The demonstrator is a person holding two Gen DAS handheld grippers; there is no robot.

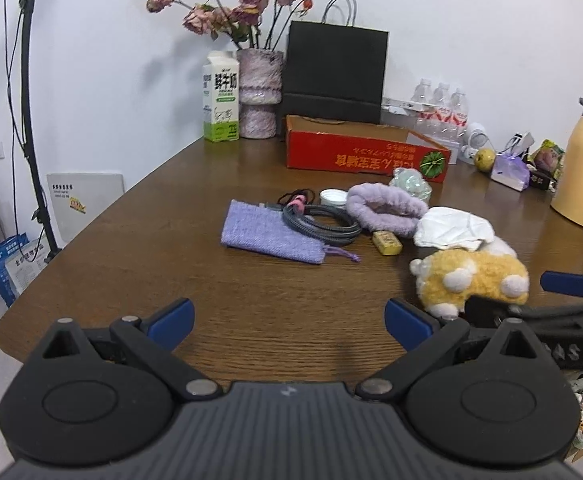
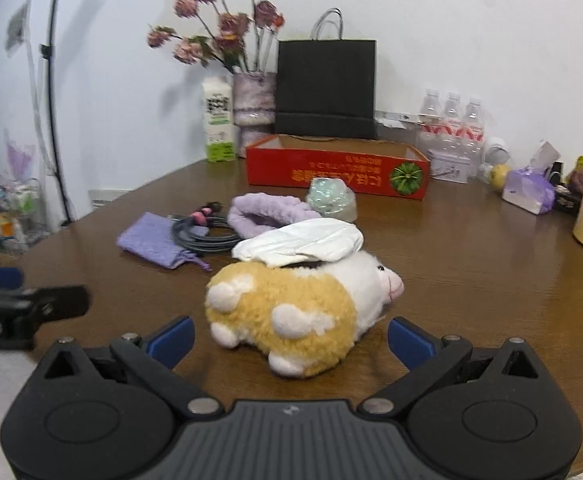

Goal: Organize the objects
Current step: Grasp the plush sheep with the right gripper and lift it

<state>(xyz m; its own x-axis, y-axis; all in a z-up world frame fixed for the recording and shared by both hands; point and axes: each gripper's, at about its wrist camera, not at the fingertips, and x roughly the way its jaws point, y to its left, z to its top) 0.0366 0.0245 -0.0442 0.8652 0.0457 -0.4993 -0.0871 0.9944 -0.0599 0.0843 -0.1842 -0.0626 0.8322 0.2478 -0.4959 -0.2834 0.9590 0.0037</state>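
Printed text on the carton and the red box

The milk carton [image 1: 221, 98] beside the red box [image 1: 365, 152] bears large black Chinese characters reading 鲜牛奶 above a green band. The red box's front carries yellow Chinese characters printed upside down, too distorted to read, beside a round green emblem.

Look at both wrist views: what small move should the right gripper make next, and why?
Probably ease the right gripper forward so its open jaws straddle the plush toy, then close. The toy lies directly ahead, roughly centred between the blue fingers, nearest of the loose things on the table, with the open red box behind it. The left gripper is open over bare wood.
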